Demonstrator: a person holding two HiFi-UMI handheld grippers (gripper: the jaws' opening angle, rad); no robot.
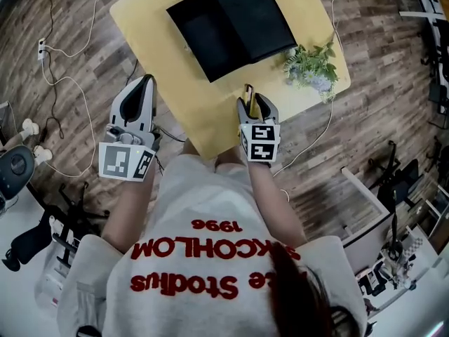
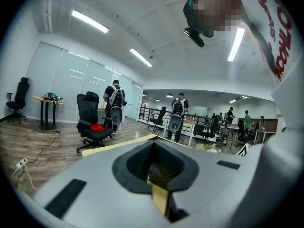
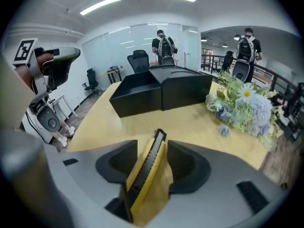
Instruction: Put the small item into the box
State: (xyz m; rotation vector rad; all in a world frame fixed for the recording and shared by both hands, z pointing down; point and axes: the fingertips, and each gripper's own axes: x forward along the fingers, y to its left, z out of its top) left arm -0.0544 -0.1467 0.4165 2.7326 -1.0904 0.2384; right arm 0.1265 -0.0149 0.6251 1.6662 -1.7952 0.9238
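Yellow worktop (image 1: 203,114), black box (image 1: 231,23) upper centre. Right hand-held gripper (image 1: 251,98) clamps small item (image 3: 145,175); left hand-held gripper (image 1: 145,84) closed, empty. Best released low inside box.

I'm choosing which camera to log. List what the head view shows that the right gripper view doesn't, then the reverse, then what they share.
Head view only: the person's sweatshirt and the right gripper's own marker cube. Right gripper view only: two people with backpacks beyond the table. Both: the yellow table, the open black box, the flowers, the left gripper, and the right gripper shut on the yellow-and-black item.
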